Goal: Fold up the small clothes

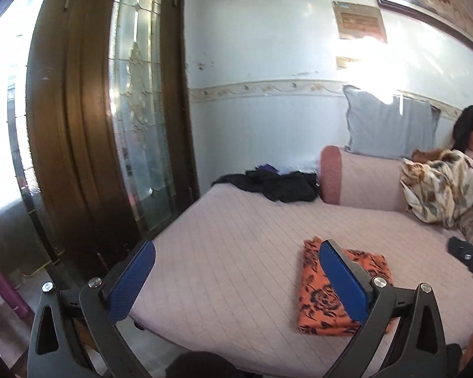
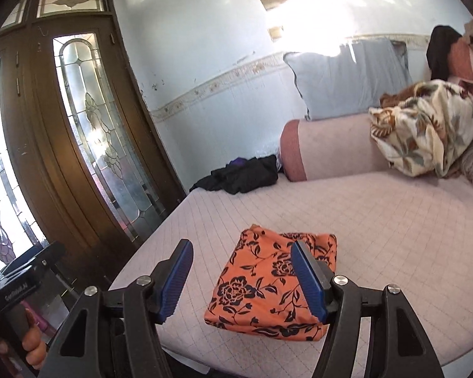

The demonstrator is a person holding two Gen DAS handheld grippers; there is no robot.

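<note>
An orange garment with a dark floral print (image 2: 268,286) lies folded into a compact rectangle on the pink quilted bed (image 2: 378,226). It also shows in the left wrist view (image 1: 324,302). My right gripper (image 2: 241,252) is open and empty, held just above and in front of the folded garment. My left gripper (image 1: 236,252) is open and empty, above the bed's near edge, left of the garment. A pile of dark clothes (image 1: 271,184) lies at the bed's far left corner, also in the right wrist view (image 2: 239,174).
A wooden door with leaded glass (image 1: 110,119) stands left of the bed. A pink bolster (image 1: 362,179), a grey pillow (image 1: 391,126) and a floral bundle (image 1: 441,186) sit at the back. The other gripper's body (image 1: 470,255) shows at right.
</note>
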